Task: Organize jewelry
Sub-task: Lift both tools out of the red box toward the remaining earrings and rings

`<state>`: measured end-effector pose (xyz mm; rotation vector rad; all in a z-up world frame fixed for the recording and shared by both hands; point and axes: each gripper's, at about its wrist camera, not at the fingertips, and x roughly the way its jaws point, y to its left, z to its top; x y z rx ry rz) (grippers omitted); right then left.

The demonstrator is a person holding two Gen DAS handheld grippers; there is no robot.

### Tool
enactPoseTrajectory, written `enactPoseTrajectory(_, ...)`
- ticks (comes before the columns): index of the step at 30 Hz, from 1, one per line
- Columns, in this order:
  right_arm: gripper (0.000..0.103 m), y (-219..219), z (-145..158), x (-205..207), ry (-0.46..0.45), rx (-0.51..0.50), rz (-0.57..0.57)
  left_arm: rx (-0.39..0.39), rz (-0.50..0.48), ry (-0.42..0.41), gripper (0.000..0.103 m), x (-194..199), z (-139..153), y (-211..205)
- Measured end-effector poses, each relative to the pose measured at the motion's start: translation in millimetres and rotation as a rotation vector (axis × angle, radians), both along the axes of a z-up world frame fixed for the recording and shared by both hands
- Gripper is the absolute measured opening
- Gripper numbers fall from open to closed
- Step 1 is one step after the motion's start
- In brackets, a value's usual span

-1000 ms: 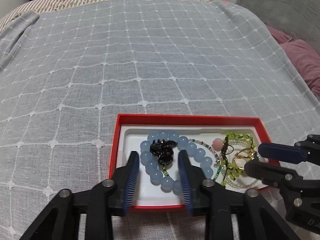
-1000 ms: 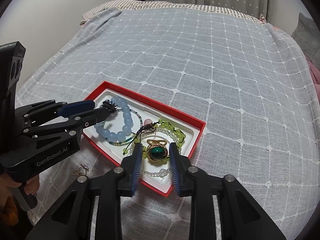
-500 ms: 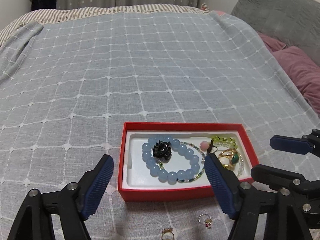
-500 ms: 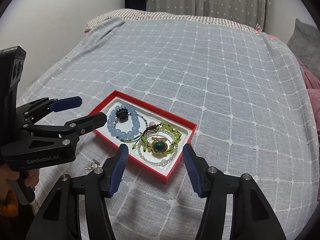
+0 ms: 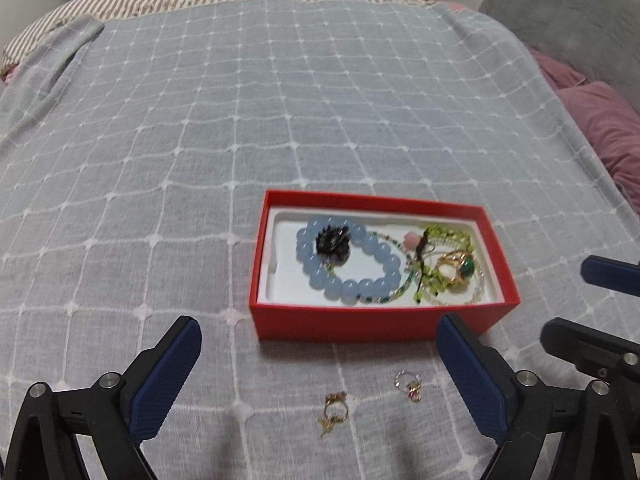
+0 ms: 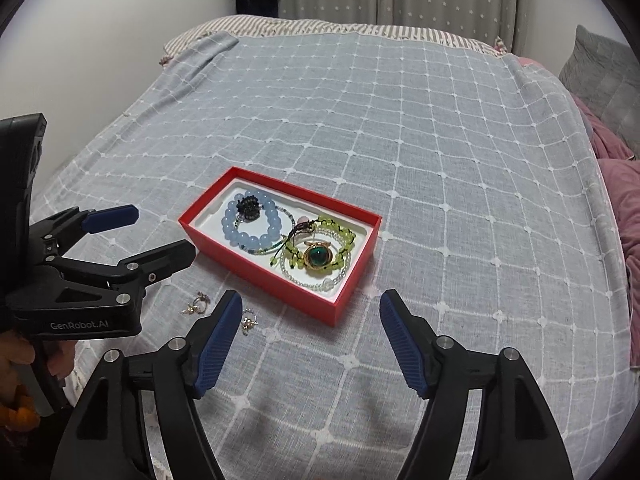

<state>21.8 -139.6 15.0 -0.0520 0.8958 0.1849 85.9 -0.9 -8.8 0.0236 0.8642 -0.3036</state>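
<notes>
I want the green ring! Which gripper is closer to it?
Right. The right gripper sits open just before the box end holding the green ring; the left gripper, also open, is off past the box's other end.

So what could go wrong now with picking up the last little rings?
1. The two small rings lie flat on the soft blanket, so wide fingers might pinch cloth too.
2. They sit close to the red box; a reaching gripper could bump it.
3. The left gripper and right gripper, both open and empty, jaws just widened, hover close together and might clash.
</notes>
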Motion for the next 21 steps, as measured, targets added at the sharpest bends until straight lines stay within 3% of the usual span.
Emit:
enactPoseTrajectory(14,0.080,6,-14,-12,0.042,-0.035,0.021,0.103,-0.010,0.048,0.102,-16,-18,9)
enactPoseTrajectory(21,0.080,9,-39,-14,0.095,-0.064,0.022,0.159,-0.033,0.076,0.102,-18,-33,15)
